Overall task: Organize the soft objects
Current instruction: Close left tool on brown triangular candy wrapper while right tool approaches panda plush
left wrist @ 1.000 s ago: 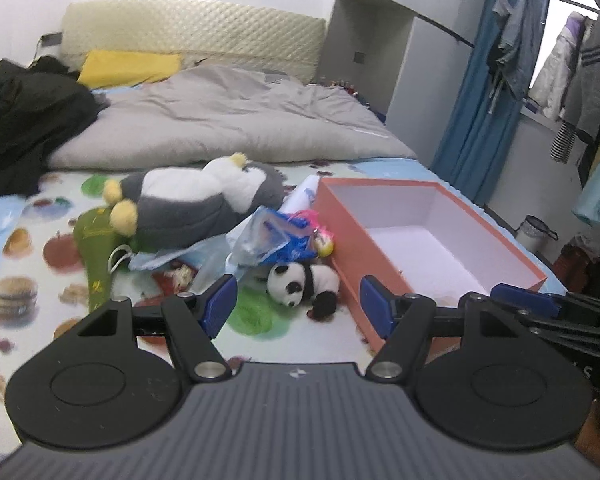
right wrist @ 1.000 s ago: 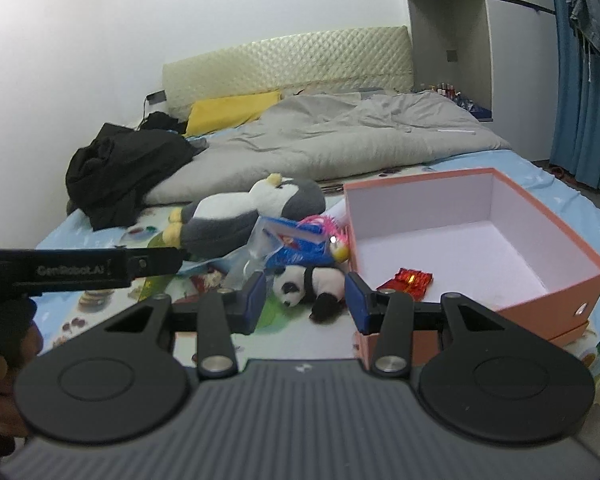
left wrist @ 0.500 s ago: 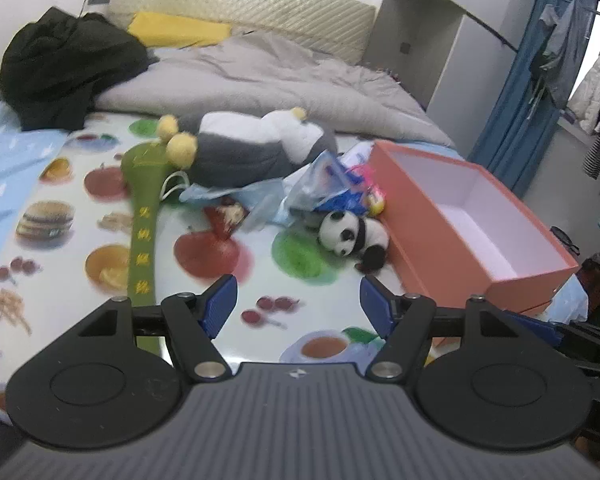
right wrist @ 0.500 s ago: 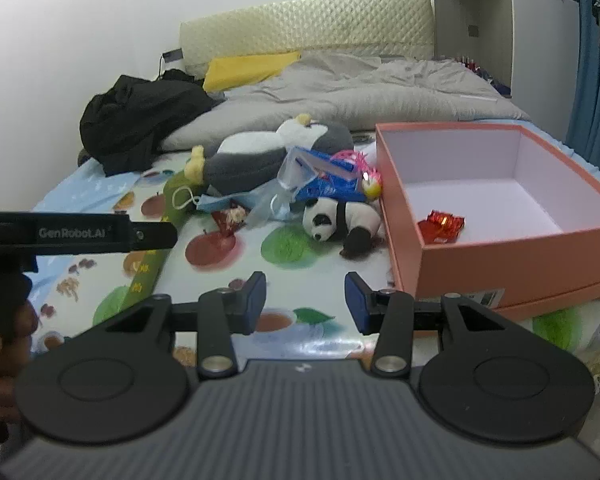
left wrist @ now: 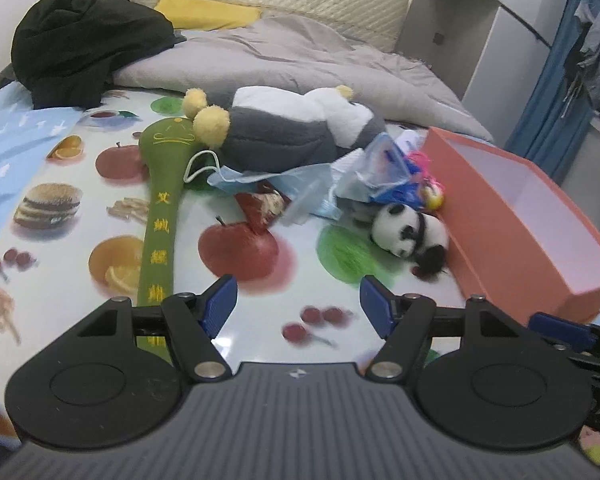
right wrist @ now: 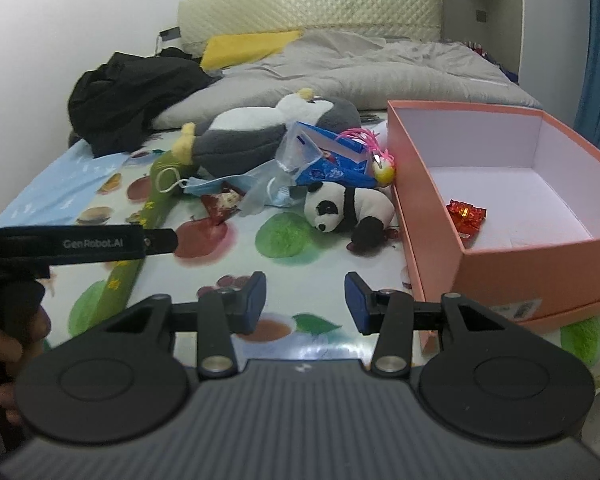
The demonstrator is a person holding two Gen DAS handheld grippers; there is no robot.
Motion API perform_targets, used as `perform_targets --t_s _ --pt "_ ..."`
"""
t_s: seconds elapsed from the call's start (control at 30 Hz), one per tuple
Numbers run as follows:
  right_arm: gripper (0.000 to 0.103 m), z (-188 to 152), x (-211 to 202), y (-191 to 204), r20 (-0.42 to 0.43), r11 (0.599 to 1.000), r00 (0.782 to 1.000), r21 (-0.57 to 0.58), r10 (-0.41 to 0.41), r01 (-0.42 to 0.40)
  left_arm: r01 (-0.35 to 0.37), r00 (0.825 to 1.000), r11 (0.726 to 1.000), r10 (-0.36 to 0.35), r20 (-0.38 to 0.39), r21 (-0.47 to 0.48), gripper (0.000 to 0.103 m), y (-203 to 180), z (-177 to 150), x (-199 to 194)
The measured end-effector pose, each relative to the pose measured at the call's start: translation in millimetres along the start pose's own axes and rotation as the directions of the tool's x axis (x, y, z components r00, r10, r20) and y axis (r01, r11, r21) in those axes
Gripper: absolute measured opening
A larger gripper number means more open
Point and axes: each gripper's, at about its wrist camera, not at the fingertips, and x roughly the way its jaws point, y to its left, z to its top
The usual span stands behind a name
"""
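A small panda plush (left wrist: pixel 410 234) (right wrist: pixel 346 208) lies on the fruit-print sheet beside an open orange box (left wrist: pixel 532 216) (right wrist: pixel 496 216). A grey and white penguin plush (left wrist: pixel 296 126) (right wrist: pixel 268 132) lies behind it. Left of that stretches a long green plush stick (left wrist: pixel 160 216) (right wrist: pixel 140 236). A blue face mask (left wrist: pixel 252 178) (right wrist: pixel 208 184) and a blue plastic bag (left wrist: pixel 384 168) (right wrist: pixel 328 160) sit between them. My left gripper (left wrist: pixel 298 310) hovers open and empty over the sheet, short of the pile. My right gripper (right wrist: pixel 305 300) also stands open and empty, near the box's front corner.
A red wrapper (right wrist: pixel 466 216) lies inside the box. A grey duvet (left wrist: pixel 300 56), a black garment (left wrist: pixel 84 40) and a yellow pillow (left wrist: pixel 208 14) fill the far bed. A person's hand (right wrist: pixel 4 340) holds the left gripper's handle. Blue curtains (left wrist: pixel 548 92) hang right.
Both grippers have come down and closer to the sheet, so the toys and box look nearer and larger. Neither gripper's jaws have moved, and nothing was taken hold of.
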Motion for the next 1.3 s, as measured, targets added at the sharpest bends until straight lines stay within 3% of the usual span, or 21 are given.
perform_targets --t_s 0.53,1.03,1.13,1.2,1.3 --pt "0.046 28.8 107.5 -13.9 -0.076 0.992 0.997 0.123 -0.004 0.013 -0.079 0.996 0.996 0.08 -0.044 0.032 0.075 23.2 33.3 126.4" --pt "0.045 40.0 163.8 -16.7 -0.116 0.983 0.993 0.179 -0.015 0.035 -0.078 0.997 0.997 0.079 -0.019 0.018 0.074 32.6 50.9 175.7" --pt "0.04 40.2 166.3 -15.4 -0.121 0.986 0.992 0.163 -0.028 0.047 -0.059 0.998 0.998 0.06 -0.023 0.011 0.063 32.4 52.1 179.1" --pt "0.029 40.6 165.9 -15.9 -0.121 0.986 0.992 0.158 -0.031 0.05 -0.054 0.998 0.999 0.054 -0.025 0.004 0.056 32.2 52.7 180.2" --pt "0.021 40.7 162.3 -16.9 -0.117 0.988 0.993 0.147 -0.03 0.048 -0.049 0.999 0.999 0.049 -0.009 -0.007 0.043 31.0 52.2 177.3"
